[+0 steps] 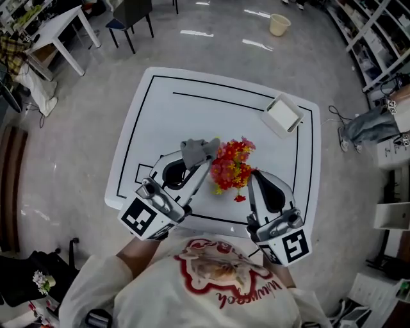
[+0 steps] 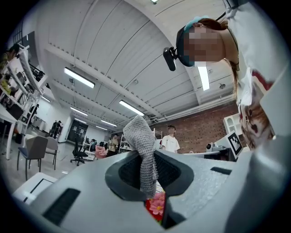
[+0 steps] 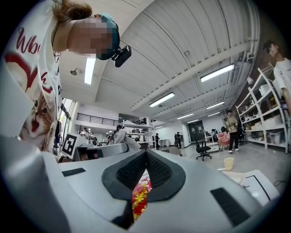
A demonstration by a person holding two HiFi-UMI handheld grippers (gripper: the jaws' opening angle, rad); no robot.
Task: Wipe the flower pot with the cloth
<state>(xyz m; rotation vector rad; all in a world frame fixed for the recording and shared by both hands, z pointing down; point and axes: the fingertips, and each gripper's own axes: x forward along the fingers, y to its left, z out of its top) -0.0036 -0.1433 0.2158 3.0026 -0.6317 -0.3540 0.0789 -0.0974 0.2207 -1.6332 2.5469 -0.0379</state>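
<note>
A bunch of red and yellow flowers (image 1: pixel 232 168) stands on the white table (image 1: pixel 192 106); the blooms hide the pot under them. My left gripper (image 1: pixel 206 163) is shut on a grey knitted cloth (image 1: pixel 198 152), which sticks up from its tips just left of the flowers. In the left gripper view the cloth (image 2: pixel 142 148) hangs pinched between the jaws, with flowers (image 2: pixel 157 205) showing below. My right gripper (image 1: pixel 252 174) is shut with nothing in it, its tip at the right side of the flowers. Flowers (image 3: pixel 140 198) show through the gap under its closed jaws in the right gripper view.
A white box (image 1: pixel 282 115) lies near the table's far right corner. On the floor beyond are a beige bucket (image 1: pixel 279 24) and a dark chair (image 1: pixel 131 16). Shelves line the right side, and several people stand in the room behind.
</note>
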